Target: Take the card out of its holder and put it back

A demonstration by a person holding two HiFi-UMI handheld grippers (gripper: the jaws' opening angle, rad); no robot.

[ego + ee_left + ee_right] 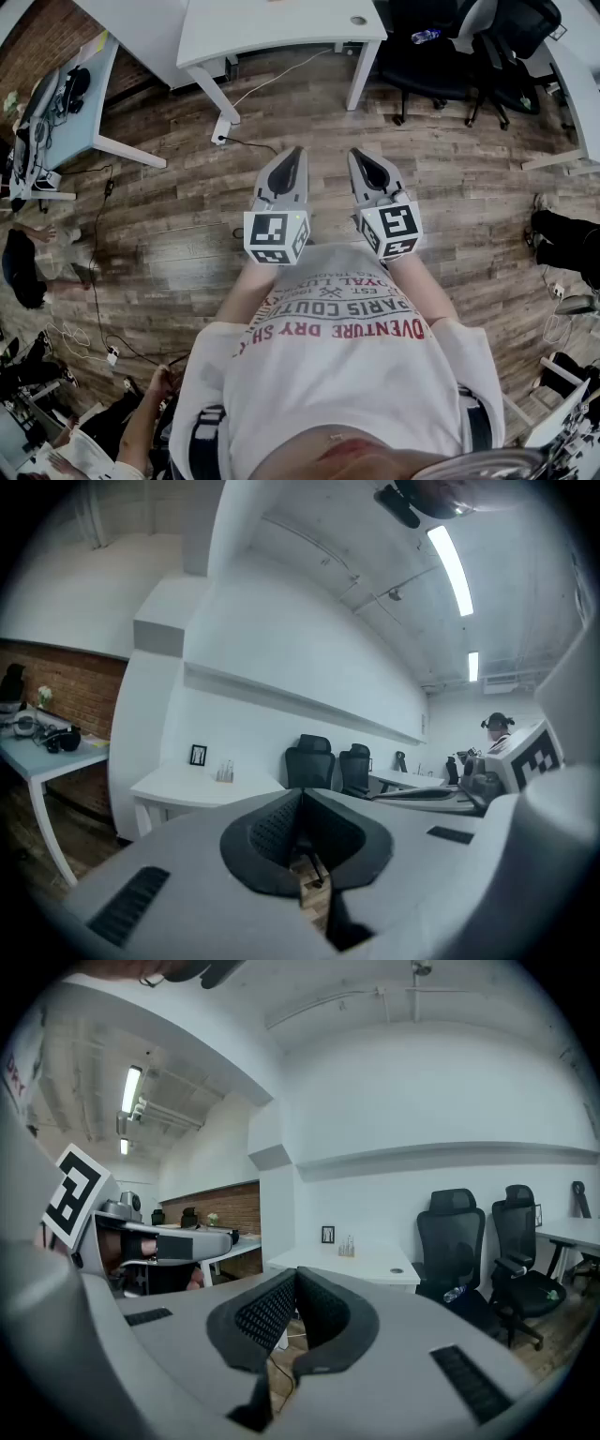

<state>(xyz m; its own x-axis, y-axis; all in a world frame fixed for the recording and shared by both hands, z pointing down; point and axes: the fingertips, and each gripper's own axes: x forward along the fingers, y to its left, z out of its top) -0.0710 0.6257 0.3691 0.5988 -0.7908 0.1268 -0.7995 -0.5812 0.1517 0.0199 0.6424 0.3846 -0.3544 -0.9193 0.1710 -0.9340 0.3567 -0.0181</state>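
Office around me: wooden floor (450, 187), white desk (272, 23).
I see two black office chairs (452, 1232) near it, a small picture frame (327, 1234) on it, a brick wall (225, 1206) alongside.

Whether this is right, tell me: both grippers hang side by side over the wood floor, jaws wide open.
Not open: the left gripper and right gripper, side by side over the wood floor, have shut jaws, per both gripper views.

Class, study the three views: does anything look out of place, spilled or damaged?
Nothing looks spilled or broken. A water bottle lies on an office chair seat, and loose cables trail across the wooden floor.
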